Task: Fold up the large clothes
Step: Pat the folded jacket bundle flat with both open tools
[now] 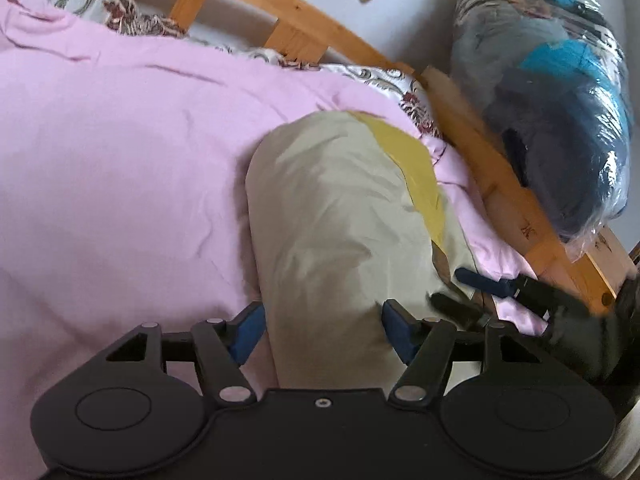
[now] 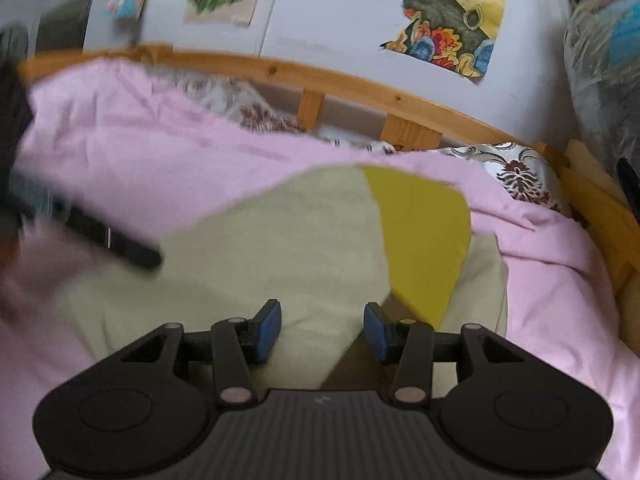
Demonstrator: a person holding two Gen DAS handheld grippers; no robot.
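Beige garment [image 1: 336, 216] with a yellow panel [image 2: 424, 236], lying folded on pink bedding [image 1: 120, 160] inside a wooden bed frame [image 1: 280, 20]. Left claw [image 1: 323, 330] spread, blue pads either side of the near end of the cloth, not pressing it. Right claw [image 2: 322, 330] spread too, hovering over the near edge of the cloth, nothing pinched. Best next, judging by the lie: smoothing the bulging top layer flat, taking both near corners evenly, keeping edges aligned before another fold. Clear bag of clothes [image 1: 560, 112] beyond the frame
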